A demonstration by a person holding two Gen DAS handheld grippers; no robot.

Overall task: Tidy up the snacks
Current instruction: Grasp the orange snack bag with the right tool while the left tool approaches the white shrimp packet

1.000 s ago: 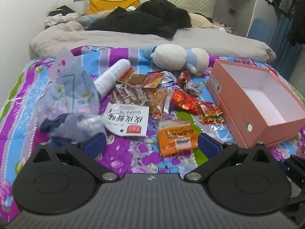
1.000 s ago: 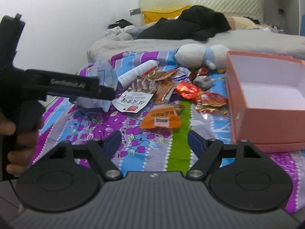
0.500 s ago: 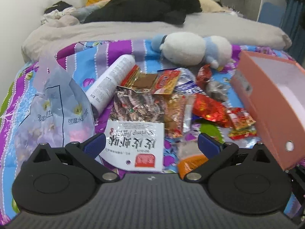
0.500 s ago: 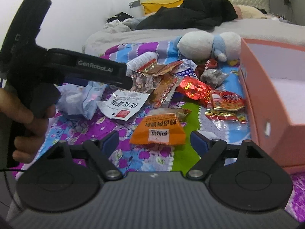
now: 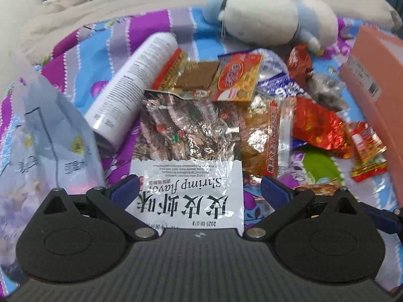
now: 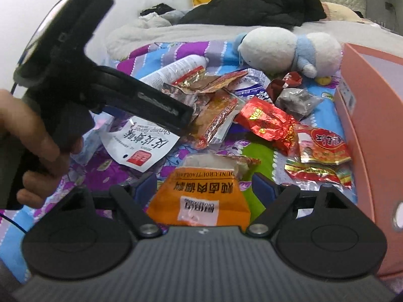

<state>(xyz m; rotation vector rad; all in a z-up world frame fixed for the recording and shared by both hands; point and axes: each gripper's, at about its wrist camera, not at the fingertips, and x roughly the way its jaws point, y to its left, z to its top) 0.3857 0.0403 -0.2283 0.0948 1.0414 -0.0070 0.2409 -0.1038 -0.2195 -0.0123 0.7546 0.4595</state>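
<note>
A heap of snack packets lies on a patterned bedspread (image 5: 161, 25). My left gripper (image 5: 200, 188) is open, its fingers on either side of a white shrimp-flavour packet (image 5: 189, 198), just above it. My right gripper (image 6: 202, 186) is open, straddling an orange packet (image 6: 201, 196). The white packet also shows in the right wrist view (image 6: 141, 143), under the left gripper's body (image 6: 100, 88). Beyond lie a silver foil packet (image 5: 186, 125), a red foil packet (image 6: 264, 120) and several smaller ones. A pink open box (image 6: 370, 115) stands at the right.
A white tube (image 5: 133, 83) lies left of the heap. A pale plastic bag (image 5: 47, 151) sits at the far left. A white and blue plush toy (image 5: 267, 17) lies behind the snacks. Grey bedding and dark clothes lie farther back.
Both grippers have moved forward and down toward the snacks. The left now straddles the white packet and the right straddles the orange packet. Both stay open.
</note>
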